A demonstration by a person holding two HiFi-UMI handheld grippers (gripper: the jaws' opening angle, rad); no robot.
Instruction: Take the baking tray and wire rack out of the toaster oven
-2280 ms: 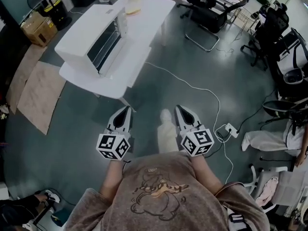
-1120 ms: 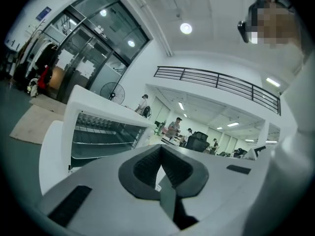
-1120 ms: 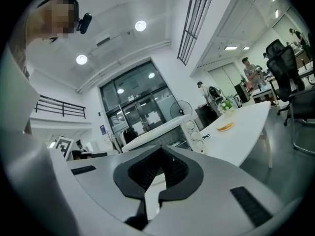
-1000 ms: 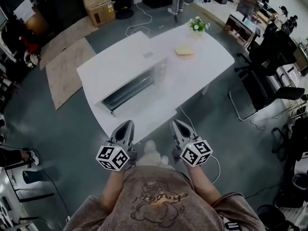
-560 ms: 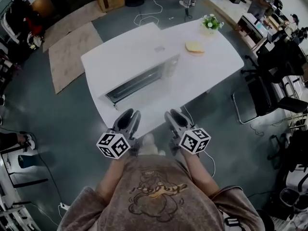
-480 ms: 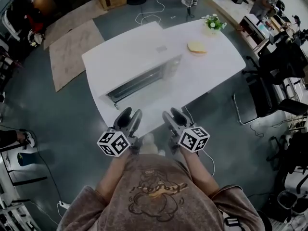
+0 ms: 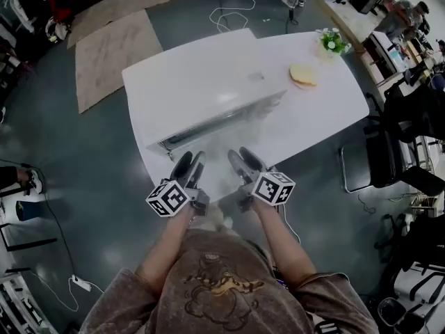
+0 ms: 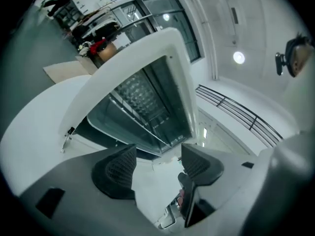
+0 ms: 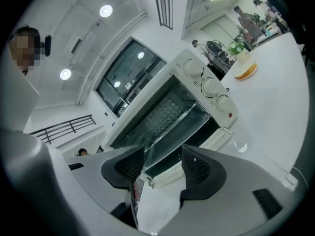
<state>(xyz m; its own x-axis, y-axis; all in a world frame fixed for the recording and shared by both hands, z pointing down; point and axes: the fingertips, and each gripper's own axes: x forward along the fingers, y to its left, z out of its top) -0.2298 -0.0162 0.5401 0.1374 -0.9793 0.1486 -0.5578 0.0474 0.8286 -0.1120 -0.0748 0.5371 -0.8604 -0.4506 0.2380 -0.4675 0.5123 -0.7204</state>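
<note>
A white toaster oven [image 7: 208,92] stands on the white table [image 7: 313,117], its front facing me with the door down. In the right gripper view the toaster oven [image 9: 197,75] shows a mesh wire rack [image 9: 165,107] over a shiny tray [image 9: 172,134] inside. The left gripper view looks into the same cavity [image 8: 142,102]. My left gripper [image 7: 189,167] and right gripper [image 7: 240,162] hover side by side at the table's near edge, short of the oven. Both have just been opening their jaws; nothing is between the left gripper's [image 8: 158,157] or the right gripper's [image 9: 162,162] fingers.
Three knobs [image 9: 209,87] line the oven's right side. A bread-like item [image 7: 304,74] and a small flower pot [image 7: 332,42] sit on the table's far right. Office chairs [image 7: 396,152] stand to the right, cardboard sheets [image 7: 111,44] lie on the floor at the back left.
Both grippers have moved forward and down to the table's near edge, and their jaws have gone from shut to open. The table and oven now sit closer in view.
</note>
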